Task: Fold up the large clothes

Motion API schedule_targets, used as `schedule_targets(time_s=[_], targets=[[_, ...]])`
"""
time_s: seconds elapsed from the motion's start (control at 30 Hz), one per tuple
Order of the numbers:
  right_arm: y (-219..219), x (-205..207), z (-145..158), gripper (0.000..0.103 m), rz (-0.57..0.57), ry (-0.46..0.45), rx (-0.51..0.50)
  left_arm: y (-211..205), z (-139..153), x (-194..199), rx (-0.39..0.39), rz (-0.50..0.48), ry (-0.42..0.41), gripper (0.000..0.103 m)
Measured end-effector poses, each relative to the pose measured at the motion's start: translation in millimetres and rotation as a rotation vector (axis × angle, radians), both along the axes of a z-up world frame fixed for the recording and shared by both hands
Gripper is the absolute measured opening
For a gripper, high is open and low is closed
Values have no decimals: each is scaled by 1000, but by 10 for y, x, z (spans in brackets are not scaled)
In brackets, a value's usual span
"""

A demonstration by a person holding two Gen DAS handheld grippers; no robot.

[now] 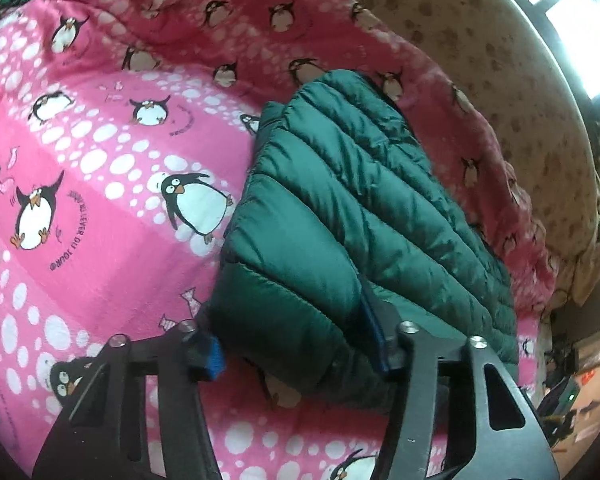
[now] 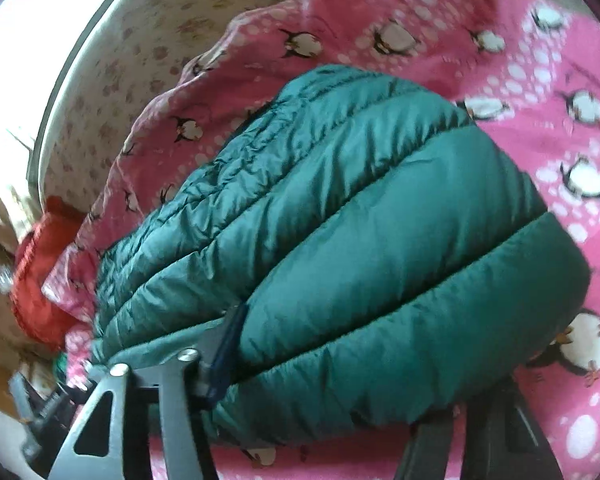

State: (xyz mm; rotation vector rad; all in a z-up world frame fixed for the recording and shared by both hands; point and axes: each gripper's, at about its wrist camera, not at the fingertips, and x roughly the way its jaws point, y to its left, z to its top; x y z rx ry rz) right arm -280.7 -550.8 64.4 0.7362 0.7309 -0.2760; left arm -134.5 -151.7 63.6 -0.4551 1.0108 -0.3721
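A dark green quilted puffer jacket lies folded into a thick bundle on a pink penguin-print bedsheet. My left gripper straddles the bundle's near end: its blue pads press into the padding from both sides. In the right wrist view the same jacket bulges over my right gripper. The left finger's pad digs into the quilting, while the other finger is mostly hidden under the jacket.
The bedsheet bunches into a ridge along the far side, against a beige flowered cloth. An orange-red garment lies off the sheet's edge. A bright window and room clutter sit beyond the bed.
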Motion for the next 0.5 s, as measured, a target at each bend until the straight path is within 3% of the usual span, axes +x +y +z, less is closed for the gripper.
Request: schedule_targets(time_s=[0.23, 0.5], targets=[[126, -102, 165, 41, 49, 16, -87, 61, 143, -210, 27, -48, -40, 44], [275, -467, 306, 39, 85, 19, -91, 242, 298, -622, 51, -114, -45, 43]])
